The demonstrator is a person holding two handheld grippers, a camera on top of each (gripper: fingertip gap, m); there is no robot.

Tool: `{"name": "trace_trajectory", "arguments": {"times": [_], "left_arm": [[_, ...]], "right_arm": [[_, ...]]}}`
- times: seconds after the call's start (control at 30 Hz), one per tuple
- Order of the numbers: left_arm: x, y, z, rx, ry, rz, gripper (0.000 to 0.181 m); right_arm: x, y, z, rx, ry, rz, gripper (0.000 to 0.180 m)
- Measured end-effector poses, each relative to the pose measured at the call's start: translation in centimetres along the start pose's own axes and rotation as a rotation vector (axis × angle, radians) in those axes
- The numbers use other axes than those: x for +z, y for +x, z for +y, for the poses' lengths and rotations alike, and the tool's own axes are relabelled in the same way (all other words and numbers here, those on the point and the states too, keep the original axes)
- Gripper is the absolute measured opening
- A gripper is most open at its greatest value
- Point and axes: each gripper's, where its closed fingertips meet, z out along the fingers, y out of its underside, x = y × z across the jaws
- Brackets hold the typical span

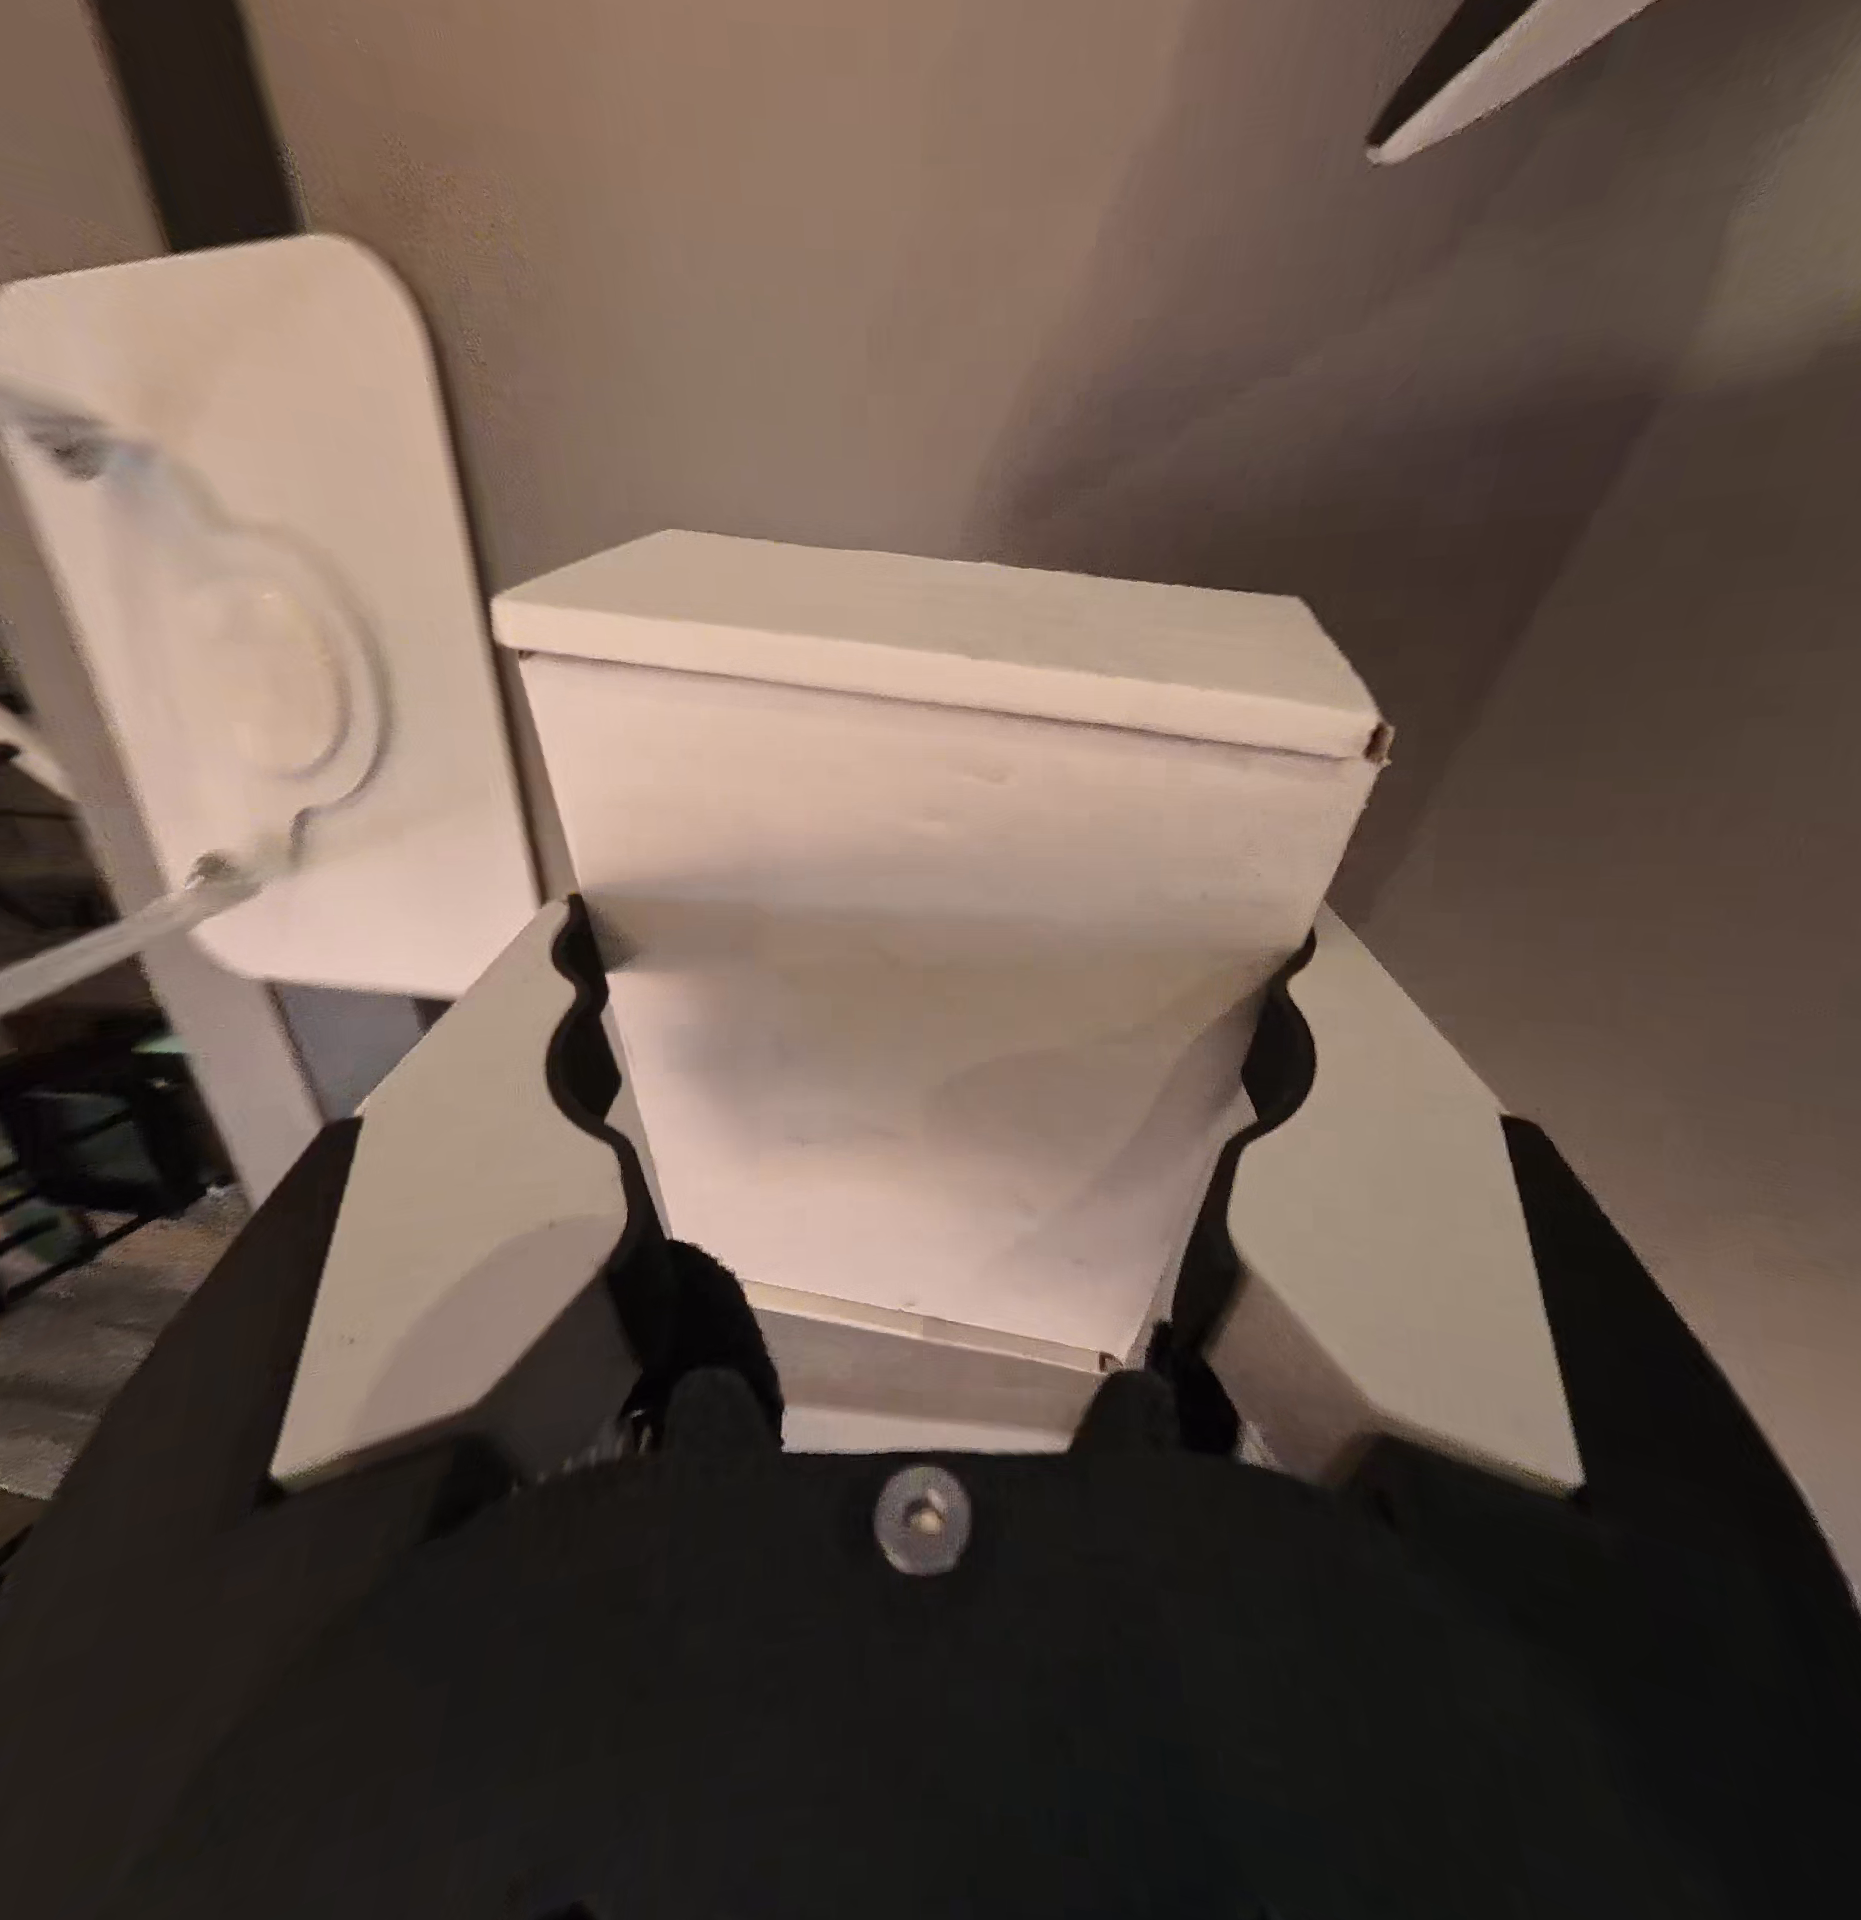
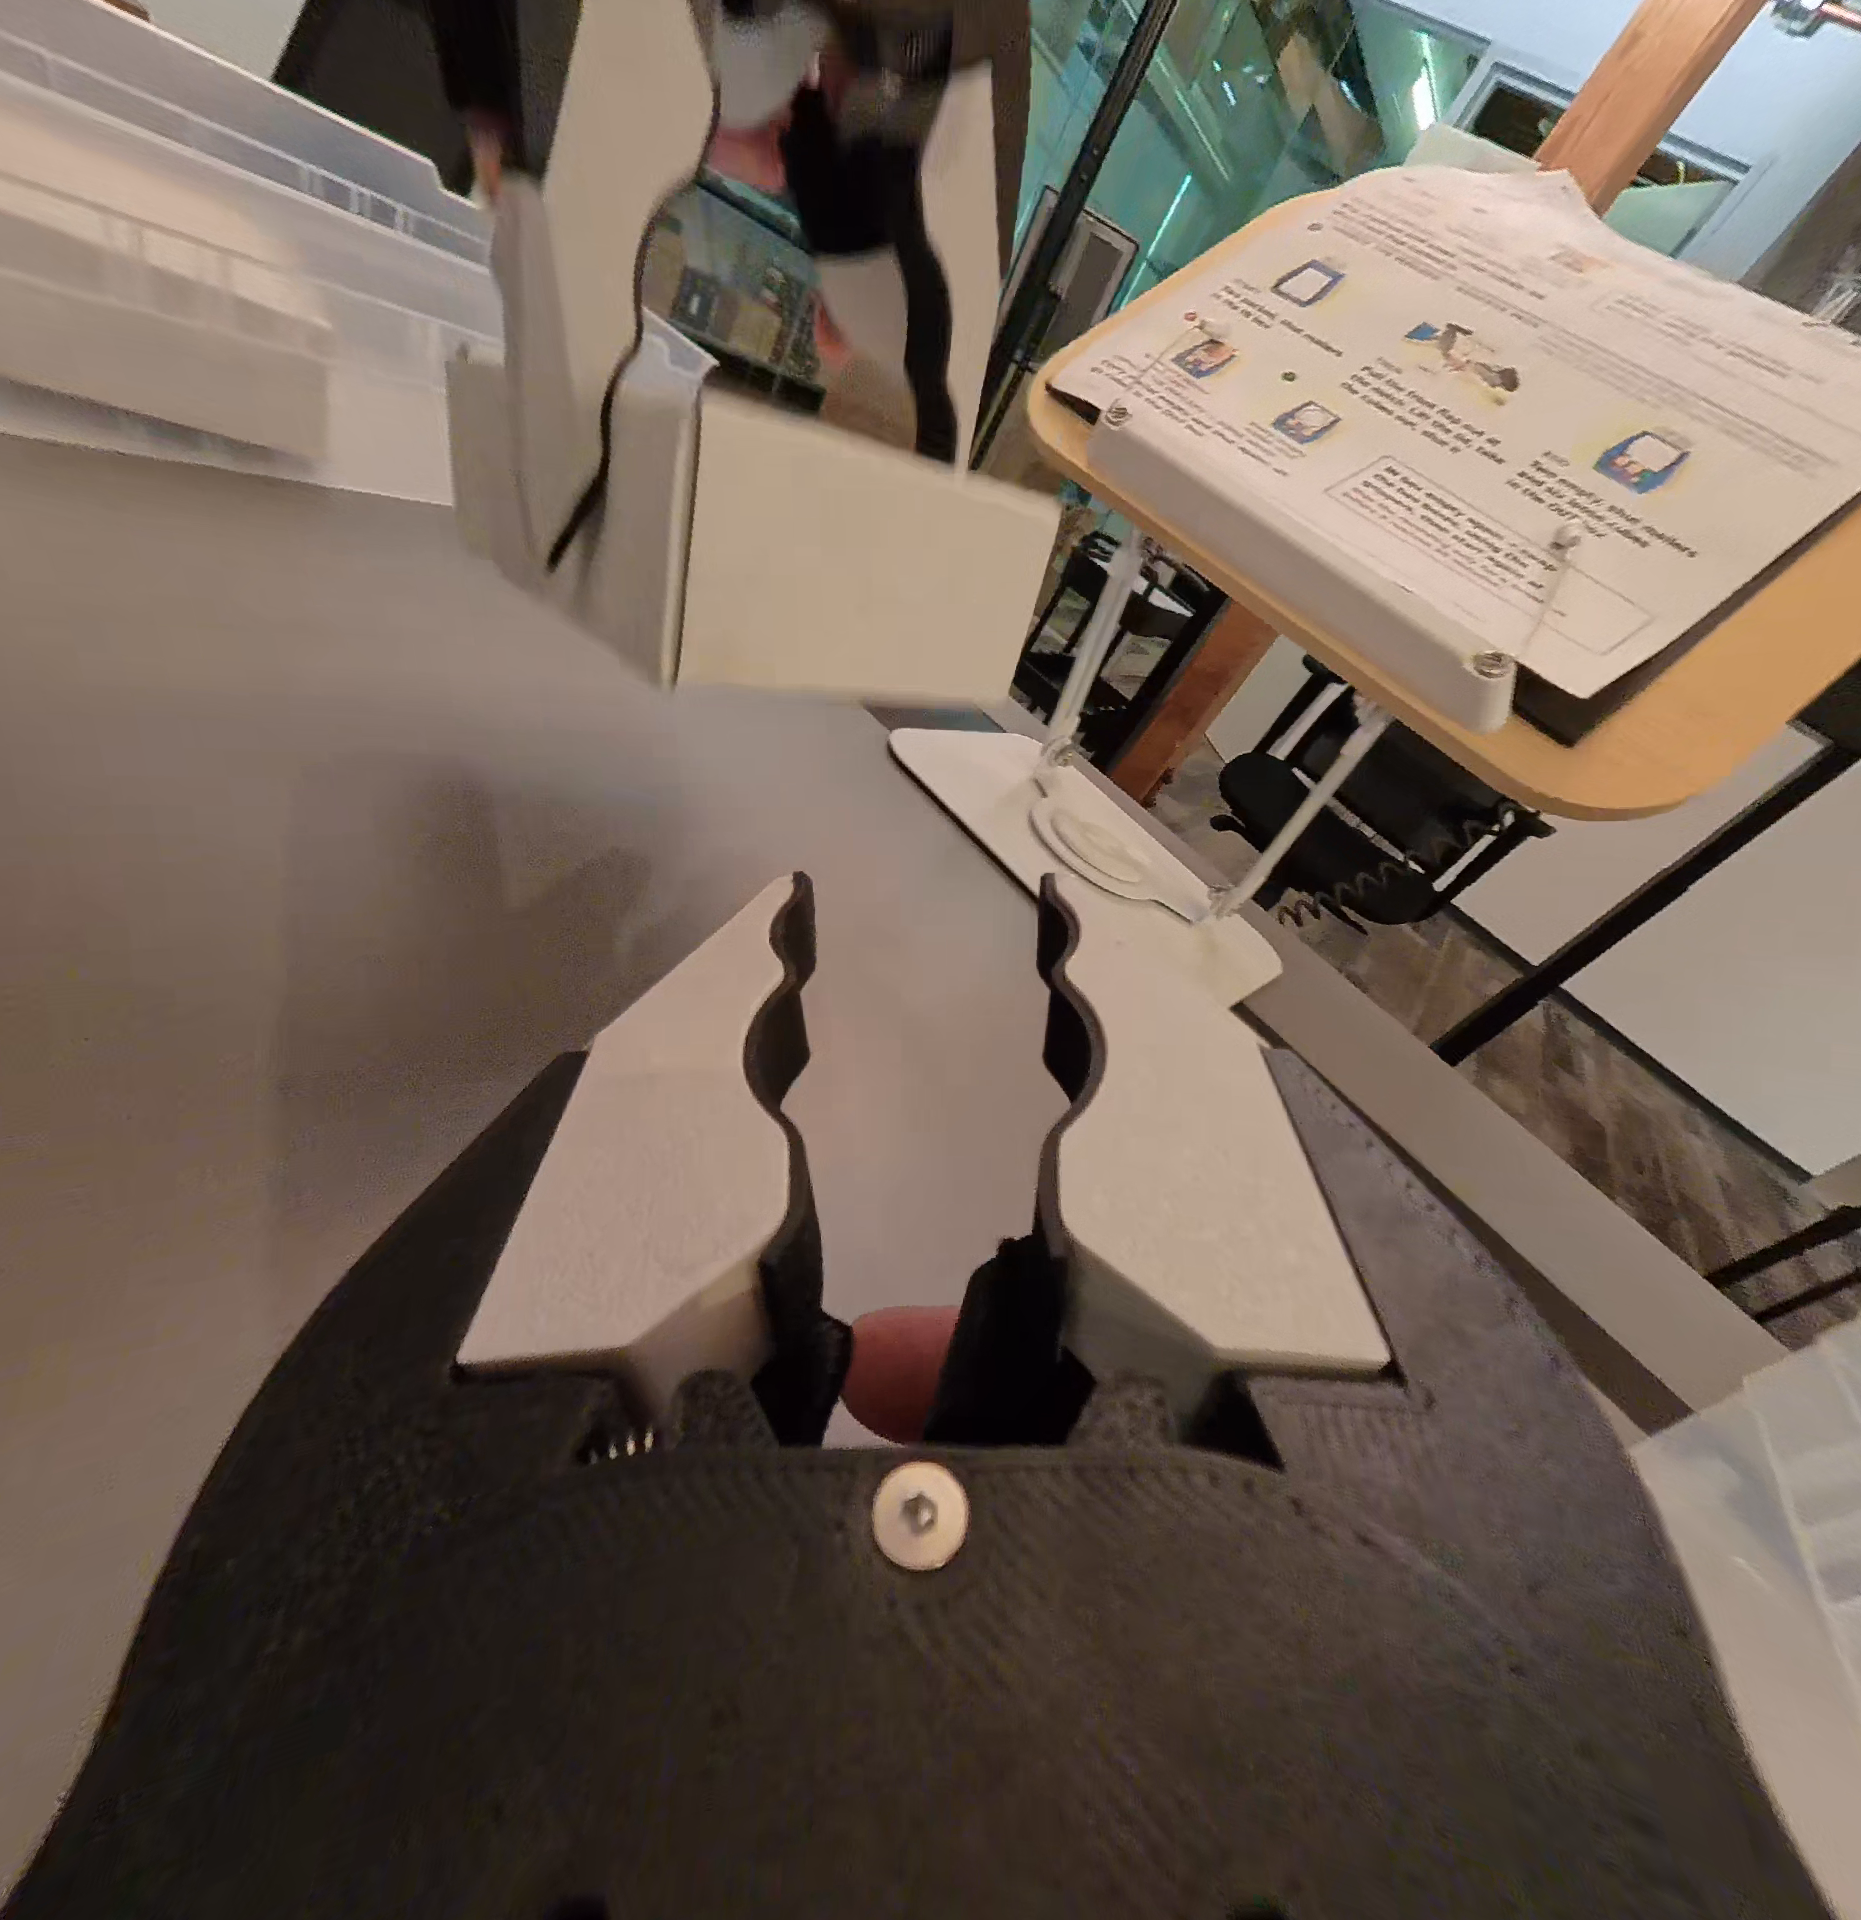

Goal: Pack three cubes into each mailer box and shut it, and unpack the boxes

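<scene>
Left wrist view: the left gripper (image 1: 941, 935) clamps a closed white mailer box (image 1: 936, 831) across its sides, both fingers pressed against the cardboard, the lid flap facing away over the grey table (image 1: 1528, 623). A white stand base (image 1: 251, 623) sits just left of the box.

Right wrist view: the right gripper (image 2: 924, 899) hangs over the table (image 2: 230, 831), its fingers parted by a narrow gap with nothing between them. Beyond, the left gripper (image 2: 739, 343) holds the blurred box (image 2: 853, 561) above the tabletop, near a tilted instruction board (image 2: 1477, 436).
</scene>
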Motion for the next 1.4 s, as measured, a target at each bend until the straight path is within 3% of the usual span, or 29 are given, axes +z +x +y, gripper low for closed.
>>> {"name": "trace_trajectory", "arguments": {"times": [0.13,0.27,0.43,0.6,0.73,0.8,0.87,0.97,1.07,1.23,1.4], "left_arm": [[5.2,2.5,-3.3,0.011,-0.048,0.025,0.124],[7.9,3.7,-6.6,-0.025,-0.012,0.013,0.124],[7.4,2.7,-9.1,-0.103,0.091,-0.062,0.119],[3.1,2.1,-9.3,-0.295,0.321,-0.056,0.111],[0.8,0.2,-6.7,-0.429,0.497,-0.121,0.086],[1.5,-0.7,-5.0,-0.442,0.482,-0.181,0.076],[2.7,-2.1,-3.3,-0.441,0.429,-0.297,0.05],[4.0,-2.8,-3.0,-0.476,0.459,-0.346,0.041],[4.4,-3.1,-4.0,-0.526,0.561,-0.285,0.022],[5.1,-3.7,-4.4,-0.588,0.59,-0.192,0.002],[5.7,-4.7,-4.5,-0.645,0.575,-0.131,0.0]], "right_arm": [[-0.7,1.8,0.9,0.049,-0.006,0.027,0.041],[-1.3,3.1,2.0,0.044,-0.029,0.039,0.04],[-1.8,4.2,3.1,0.057,-0.05,0.04,0.04],[-2.0,3.4,2.1,0.051,-0.022,-0.003,0.044],[-1.5,1.4,2.8,-0.044,-0.073,-0.072,0.051],[-1.3,0.0,3.3,-0.111,-0.102,-0.114,0.057],[-1.1,-1.2,3.6,-0.196,-0.128,-0.142,0.062],[-0.6,-2.3,4.3,-0.328,-0.175,-0.142,0.062],[-0.2,-3.1,5.2,-0.436,-0.218,-0.146,0.061],[0.5,-4.1,5.9,-0.569,-0.26,-0.139,0.058],[1.2,-3.8,5.6,-0.692,-0.287,-0.076,0.063]]}}
